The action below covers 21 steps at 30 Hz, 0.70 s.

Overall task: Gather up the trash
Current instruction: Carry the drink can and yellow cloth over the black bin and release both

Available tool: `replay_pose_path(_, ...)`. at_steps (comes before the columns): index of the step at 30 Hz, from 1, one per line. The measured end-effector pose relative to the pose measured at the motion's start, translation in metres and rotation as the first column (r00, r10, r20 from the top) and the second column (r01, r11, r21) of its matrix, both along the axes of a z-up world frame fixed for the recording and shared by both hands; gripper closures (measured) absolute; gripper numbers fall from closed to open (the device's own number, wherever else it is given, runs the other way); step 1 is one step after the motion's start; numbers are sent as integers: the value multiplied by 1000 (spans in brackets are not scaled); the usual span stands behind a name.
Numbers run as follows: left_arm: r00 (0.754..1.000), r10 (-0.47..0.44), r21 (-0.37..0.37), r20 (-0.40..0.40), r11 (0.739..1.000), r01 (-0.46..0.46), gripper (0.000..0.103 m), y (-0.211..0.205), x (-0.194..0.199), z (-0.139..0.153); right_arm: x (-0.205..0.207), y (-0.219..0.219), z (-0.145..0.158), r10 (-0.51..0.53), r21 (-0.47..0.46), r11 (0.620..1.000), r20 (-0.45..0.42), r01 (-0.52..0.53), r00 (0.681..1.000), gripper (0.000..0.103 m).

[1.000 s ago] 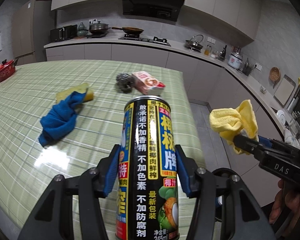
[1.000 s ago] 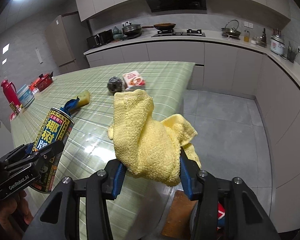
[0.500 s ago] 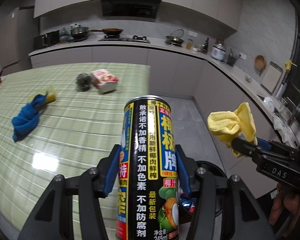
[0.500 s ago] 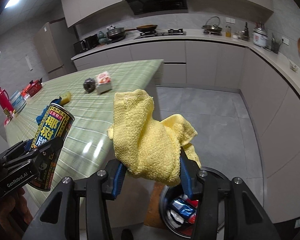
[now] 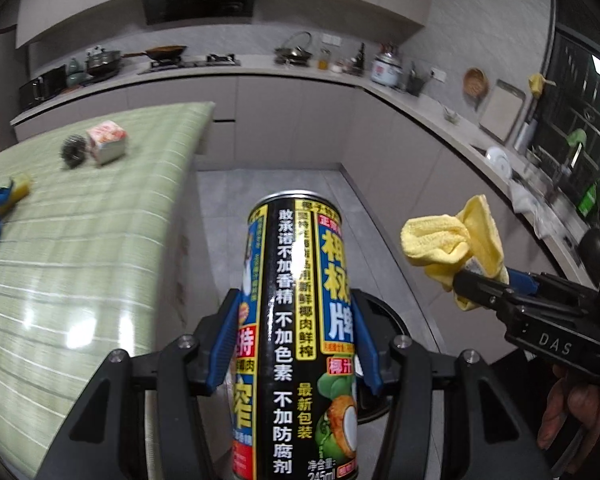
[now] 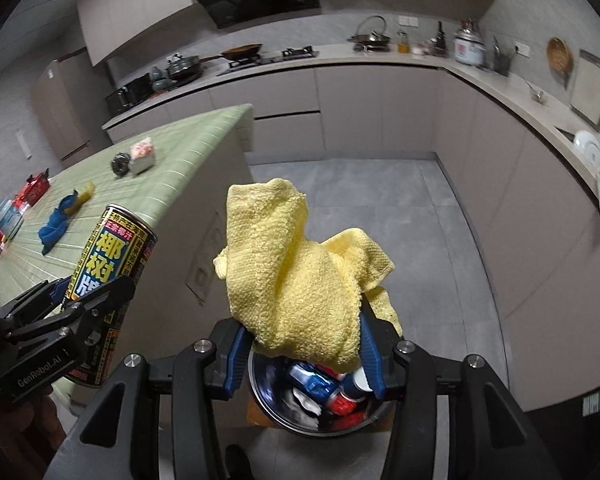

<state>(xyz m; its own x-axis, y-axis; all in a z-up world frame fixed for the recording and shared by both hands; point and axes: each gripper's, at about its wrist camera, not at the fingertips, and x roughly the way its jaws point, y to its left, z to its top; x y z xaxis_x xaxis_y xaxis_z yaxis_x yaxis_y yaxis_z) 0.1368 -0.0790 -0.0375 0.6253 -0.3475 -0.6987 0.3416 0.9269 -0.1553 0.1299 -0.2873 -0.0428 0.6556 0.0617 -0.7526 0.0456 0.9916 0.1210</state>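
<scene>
Right wrist view: my right claw (image 6: 300,344) is clamped on the yellow cloth (image 6: 300,276), directly above the bin (image 6: 284,420); left of the bin, my left claw (image 5: 294,344) grips the can (image 5: 300,320) upright.

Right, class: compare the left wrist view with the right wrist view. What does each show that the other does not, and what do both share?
Only the left wrist view: the right gripper from the side, with a hand behind it.

Only the right wrist view: the trash bin interior with cans inside, and red items at the table's far end.

Both: black can, yellow cloth, green table, blue cloth.
</scene>
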Motion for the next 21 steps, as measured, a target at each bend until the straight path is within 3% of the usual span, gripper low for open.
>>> replay_pose_path(11,991,-49,40,-123,998,54,49,-44,-11,-63,-13,-31,-63,-37,8,999,-109,38,993,53)
replay_pose_path(21,979,-53,77,-194,995,69,49,-65,1,-101,3,-36,-104,-35,29,999,-166,40,985,53)
